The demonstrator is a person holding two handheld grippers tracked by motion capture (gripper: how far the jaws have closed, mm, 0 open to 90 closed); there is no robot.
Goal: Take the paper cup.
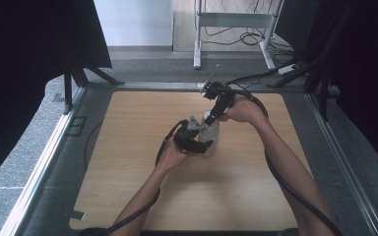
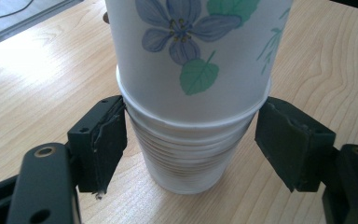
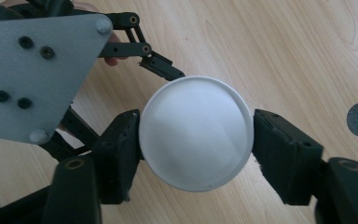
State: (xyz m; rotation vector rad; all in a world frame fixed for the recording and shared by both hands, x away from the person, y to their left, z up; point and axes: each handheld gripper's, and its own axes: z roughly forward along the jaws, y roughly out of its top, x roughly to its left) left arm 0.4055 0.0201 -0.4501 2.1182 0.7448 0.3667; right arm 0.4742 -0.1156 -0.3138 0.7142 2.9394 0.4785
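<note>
A stack of inverted white paper cups with blue flower print (image 2: pixel 191 70) stands near the middle of the wooden table (image 1: pixel 128 196). The right gripper (image 3: pixel 196 140) clamps the top cup's base; the left gripper (image 2: pixel 191 140) closes around the lower rims, one pad touching. The cups look light, thin and easily crushed, so gentle hold near the stiff rims seems best.

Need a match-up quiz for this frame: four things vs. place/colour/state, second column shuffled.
Things:
1. flowered cup
2. right gripper
3. left gripper
4. table

Descriptions:
A. light wood grain
B. jaws on either side of the lower cups of the stack
C. shut on a white round cup base, seen from above
D. upside down on top of the stack, blue flower and green leaves

Pairs: 1-D, 2-C, 3-B, 4-A
</note>
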